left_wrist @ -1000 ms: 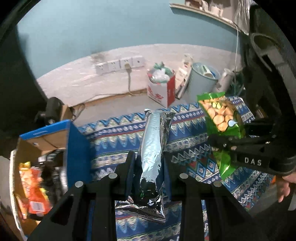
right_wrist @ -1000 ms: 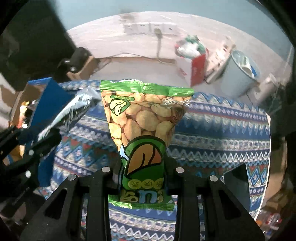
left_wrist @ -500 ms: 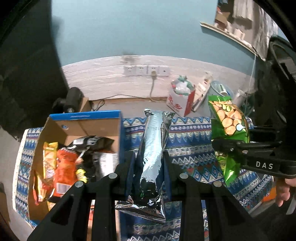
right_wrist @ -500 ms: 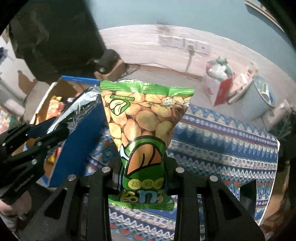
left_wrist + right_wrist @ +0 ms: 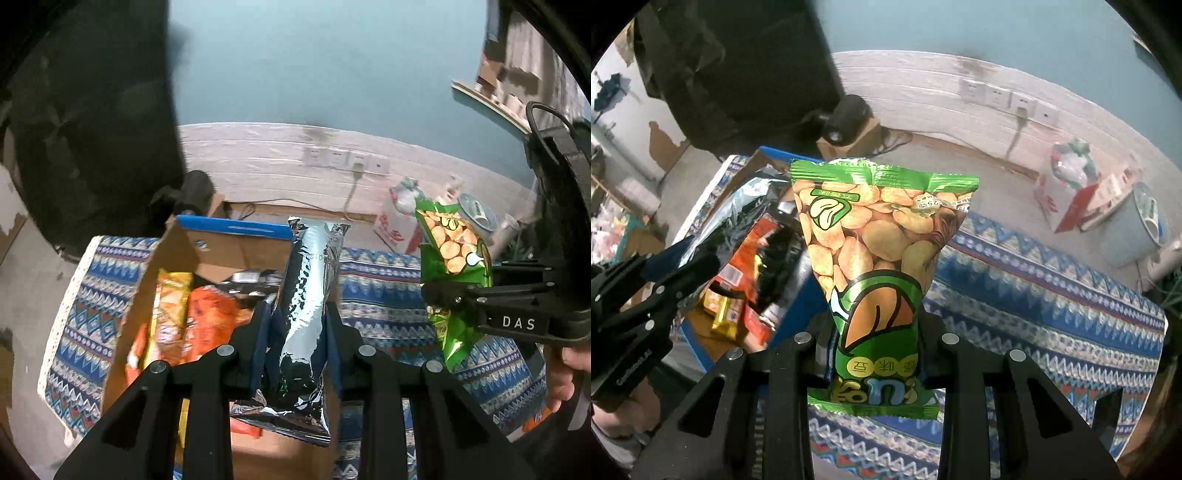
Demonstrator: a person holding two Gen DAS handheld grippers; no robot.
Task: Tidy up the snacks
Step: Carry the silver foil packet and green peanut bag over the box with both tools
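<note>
Left wrist view, my left claw (image 5: 297,325) clamped on the silver snack pack (image 5: 306,310), held above the open cardboard box (image 5: 236,236) of snacks, right wrist view, my right claw (image 5: 877,332) pinching the green bean bag (image 5: 879,266), over the patterned cloth (image 5: 1052,306) beside that box.

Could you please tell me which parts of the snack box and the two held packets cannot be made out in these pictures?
- Cardboard box: in the left wrist view the silver packet and the left tongs cover its right side, so the contents there stay hidden.
- Snacks in the box: blurred in the right wrist view, labels unreadable.
- Green packet: its back faces away, and the right tongs cover its lower edges.
</note>
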